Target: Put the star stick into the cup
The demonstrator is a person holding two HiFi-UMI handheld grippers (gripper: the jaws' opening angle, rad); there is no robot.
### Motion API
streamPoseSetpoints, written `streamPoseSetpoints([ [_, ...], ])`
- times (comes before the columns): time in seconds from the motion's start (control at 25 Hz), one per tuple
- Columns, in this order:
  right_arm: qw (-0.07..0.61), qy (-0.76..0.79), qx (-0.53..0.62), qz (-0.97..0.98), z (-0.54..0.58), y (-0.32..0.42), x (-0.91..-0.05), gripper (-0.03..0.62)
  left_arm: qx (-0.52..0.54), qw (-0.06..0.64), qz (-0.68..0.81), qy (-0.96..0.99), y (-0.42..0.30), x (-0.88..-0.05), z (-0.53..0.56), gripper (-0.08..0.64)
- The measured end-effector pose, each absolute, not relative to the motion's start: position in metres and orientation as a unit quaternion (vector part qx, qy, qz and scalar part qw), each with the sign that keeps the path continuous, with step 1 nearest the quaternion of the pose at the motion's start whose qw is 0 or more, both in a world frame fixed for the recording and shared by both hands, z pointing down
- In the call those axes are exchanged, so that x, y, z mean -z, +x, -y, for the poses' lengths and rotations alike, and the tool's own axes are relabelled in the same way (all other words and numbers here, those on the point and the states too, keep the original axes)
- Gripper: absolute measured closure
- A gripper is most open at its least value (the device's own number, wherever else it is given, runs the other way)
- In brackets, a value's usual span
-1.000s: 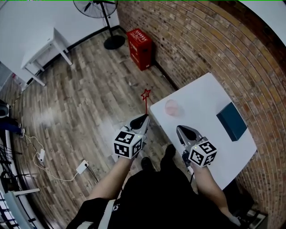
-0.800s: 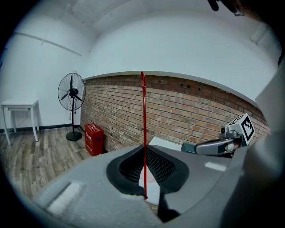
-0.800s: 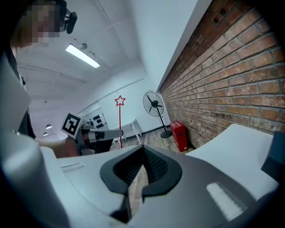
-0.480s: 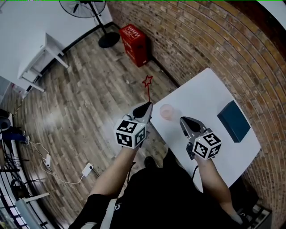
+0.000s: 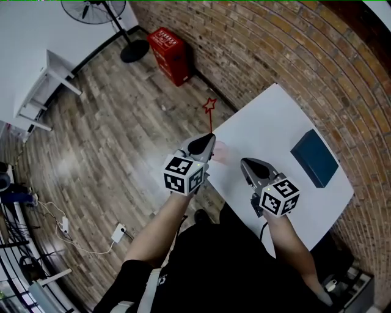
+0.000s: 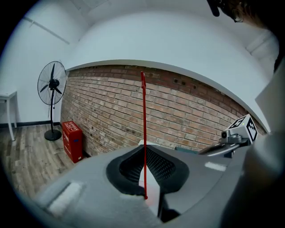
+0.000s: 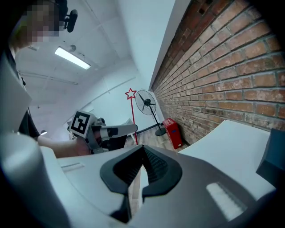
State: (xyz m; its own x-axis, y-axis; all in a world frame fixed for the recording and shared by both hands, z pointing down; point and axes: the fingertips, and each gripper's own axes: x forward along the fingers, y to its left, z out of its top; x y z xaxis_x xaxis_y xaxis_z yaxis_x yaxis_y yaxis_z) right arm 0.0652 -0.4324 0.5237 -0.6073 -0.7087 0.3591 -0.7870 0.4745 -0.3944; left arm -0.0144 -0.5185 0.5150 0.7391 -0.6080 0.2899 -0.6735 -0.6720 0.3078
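Note:
The star stick (image 5: 211, 116) is a thin red rod with an outlined star on top. It stands upright with its lower end clamped in my left gripper (image 5: 208, 140), which is shut on it at the table's near-left edge. In the left gripper view the rod (image 6: 144, 133) rises straight from between the jaws. The pink translucent cup (image 5: 222, 153) stands on the white table (image 5: 275, 122), just right of the left gripper and partly hidden by it. My right gripper (image 5: 247, 163) hovers right of the cup, shut and holding nothing. The right gripper view shows the star (image 7: 130, 93) above the left gripper (image 7: 116, 130).
A dark blue box (image 5: 313, 157) lies at the table's right side. A brick wall (image 5: 256, 43) runs behind the table. On the wooden floor stand a red crate (image 5: 168, 46), a pedestal fan (image 5: 95, 9) and a small white table (image 5: 46, 82). Cables lie at the lower left.
My left gripper has carried the stick rightward to the table's edge, right next to the cup, which it now partly covers. The right gripper has stayed just right of the cup.

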Motion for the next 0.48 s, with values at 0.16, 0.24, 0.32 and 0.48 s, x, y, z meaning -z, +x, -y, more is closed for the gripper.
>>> streamPoseSetpoints([
  [0.16, 0.071, 0.452, -0.272, 0.847, 0.430, 0.077, -0.525, 0.592, -0.089, 0.206, 0.336, 0.915, -0.002, -0.532, 0.516, 0.545],
  [0.24, 0.073, 0.456, -0.276, 0.843, 0.426, 0.082, -0.529, 0.592, -0.094, 0.208, 0.327, 0.917, 0.005, -0.541, 0.513, 0.545],
  [0.32, 0.076, 0.459, -0.281, 0.840, 0.423, 0.086, -0.533, 0.592, -0.099, 0.208, 0.316, 0.920, 0.014, -0.549, 0.511, 0.545],
  [0.48, 0.081, 0.465, -0.289, 0.833, 0.415, 0.096, -0.541, 0.592, -0.113, 0.216, 0.311, 0.918, 0.022, -0.568, 0.510, 0.545],
])
